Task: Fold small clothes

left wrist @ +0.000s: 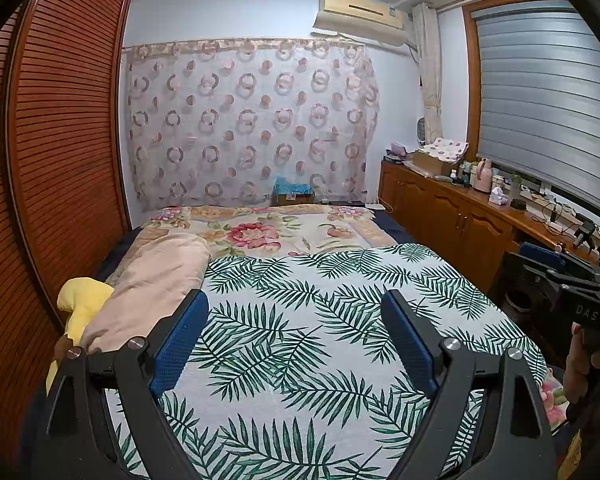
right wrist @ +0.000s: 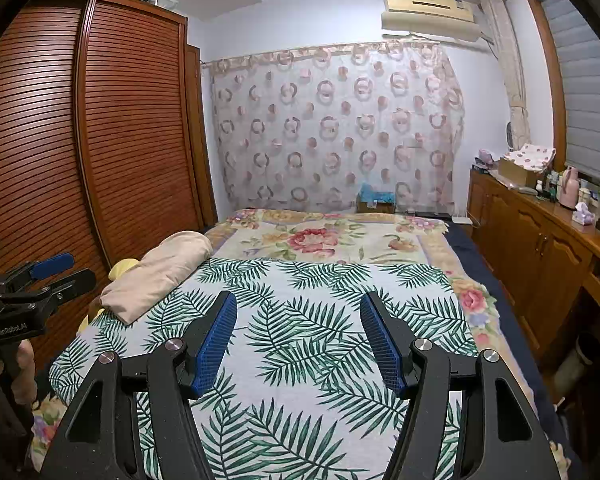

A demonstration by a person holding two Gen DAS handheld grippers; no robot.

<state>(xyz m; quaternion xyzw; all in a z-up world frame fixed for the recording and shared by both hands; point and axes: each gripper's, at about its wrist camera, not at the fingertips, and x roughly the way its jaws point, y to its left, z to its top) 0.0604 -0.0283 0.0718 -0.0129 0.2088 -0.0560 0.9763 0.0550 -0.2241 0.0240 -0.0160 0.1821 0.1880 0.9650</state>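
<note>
Beyond both open tools — left tool [left wrist: 294,312], right tool [right wrist: 298,312] — beige garment [left wrist: 156,280] lies left.

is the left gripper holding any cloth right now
No, the left gripper stands open above the leaf-print sheet, with nothing between its blue pads.

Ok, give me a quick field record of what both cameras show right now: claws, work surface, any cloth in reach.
left claw: open, empty, above the leaf cloth
right claw: open, empty, above the leaf cloth
leaf cloth: spread flat on the bed, nothing on its middle
beige bundle: at the cloth's left edge, rumpled
yellow item: left of the bundle, partly hidden
floral quilt: beyond the leaf cloth
folding: not started
</note>
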